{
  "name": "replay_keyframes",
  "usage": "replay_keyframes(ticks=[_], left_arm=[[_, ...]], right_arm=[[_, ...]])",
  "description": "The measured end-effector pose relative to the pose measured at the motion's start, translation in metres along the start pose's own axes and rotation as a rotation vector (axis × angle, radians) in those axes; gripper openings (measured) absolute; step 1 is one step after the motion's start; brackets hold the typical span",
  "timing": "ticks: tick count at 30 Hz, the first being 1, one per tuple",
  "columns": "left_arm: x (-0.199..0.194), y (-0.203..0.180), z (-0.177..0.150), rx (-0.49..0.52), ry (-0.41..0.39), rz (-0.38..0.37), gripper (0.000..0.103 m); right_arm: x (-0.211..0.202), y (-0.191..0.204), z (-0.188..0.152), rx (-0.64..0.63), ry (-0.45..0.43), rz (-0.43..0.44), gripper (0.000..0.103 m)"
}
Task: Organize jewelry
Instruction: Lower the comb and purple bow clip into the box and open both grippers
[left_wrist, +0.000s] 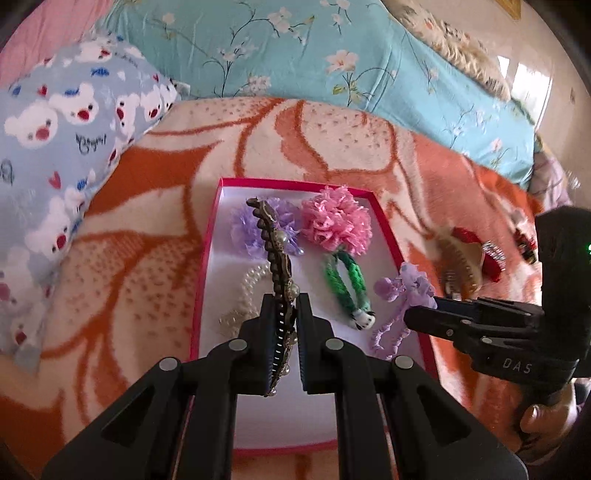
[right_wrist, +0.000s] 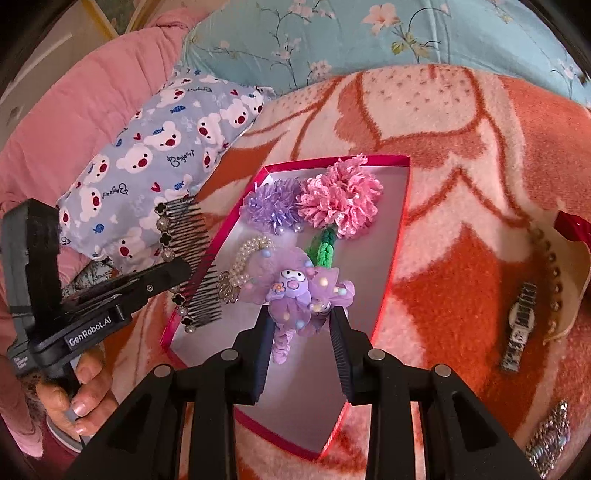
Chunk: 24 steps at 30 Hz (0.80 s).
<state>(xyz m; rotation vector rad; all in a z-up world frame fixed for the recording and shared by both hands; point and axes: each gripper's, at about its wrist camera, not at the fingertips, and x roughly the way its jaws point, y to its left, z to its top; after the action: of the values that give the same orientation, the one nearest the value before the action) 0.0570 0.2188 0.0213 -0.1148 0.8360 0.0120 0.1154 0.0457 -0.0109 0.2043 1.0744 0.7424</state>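
**Jewelry box on blanket, both grippers loaded**

Left gripper (left_wrist: 282, 332): jaws nearly closed, clamping a black beaded hair comb (left_wrist: 275, 258) above the box's near-left part. Pink-rimmed box (left_wrist: 207, 258), on an orange-and-cream blanket (left_wrist: 147, 258), contained a lilac pompom (left_wrist: 247, 229) far left, a pearl bracelet (left_wrist: 247, 291) nearer, a pink pompom (left_wrist: 336, 225) far right, and a green braided band (left_wrist: 351, 288). Right gripper (right_wrist: 301, 321): jaws part-way apart, gripping a purple character scrunchie (right_wrist: 295, 291) over the box. Right of the box lay a watch (right_wrist: 519, 325) and, seemingly, a sequinned clip (right_wrist: 546, 439).

Bed with orange-cream blanket (right_wrist: 461, 206): pink-rimmed box (right_wrist: 400, 236) centre, watch (right_wrist: 519, 326) and sparkly clip (right_wrist: 548, 439) right, bear-print pillow (right_wrist: 155, 162) far left.
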Motion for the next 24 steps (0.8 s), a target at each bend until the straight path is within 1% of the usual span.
replay_keyframes(ticks=[1, 3, 8, 11, 17, 19, 24], left_arm=[[0.003, 0.000, 0.001, 0.010, 0.001, 0.016, 0.009], [0.011, -0.004, 0.003, 0.043, 0.006, 0.072, 0.009], [0.025, -0.014, 0.005, 0.095, 0.009, 0.108, 0.009], [0.033, -0.017, 0.005, 0.104, 0.013, 0.099, 0.009], [0.047, -0.015, 0.004, 0.077, 0.020, 0.061, 0.011], [0.050, -0.015, 0.004, 0.073, 0.022, 0.049, 0.011], [0.057, -0.014, 0.001, 0.067, 0.044, 0.038, 0.014]], right_arm=[[0.003, 0.001, 0.001, -0.001, 0.002, -0.001, 0.031], [0.012, 0.001, 0.004, -0.004, 0.012, -0.003, 0.031], [0.027, -0.001, 0.007, -0.013, 0.031, -0.016, 0.031], [0.032, -0.004, 0.007, -0.011, 0.036, -0.021, 0.031], [0.034, -0.013, 0.008, -0.007, 0.037, -0.024, 0.032], [0.036, -0.015, 0.008, -0.004, 0.040, -0.024, 0.034], [0.039, -0.014, 0.008, -0.008, 0.045, -0.012, 0.037]])
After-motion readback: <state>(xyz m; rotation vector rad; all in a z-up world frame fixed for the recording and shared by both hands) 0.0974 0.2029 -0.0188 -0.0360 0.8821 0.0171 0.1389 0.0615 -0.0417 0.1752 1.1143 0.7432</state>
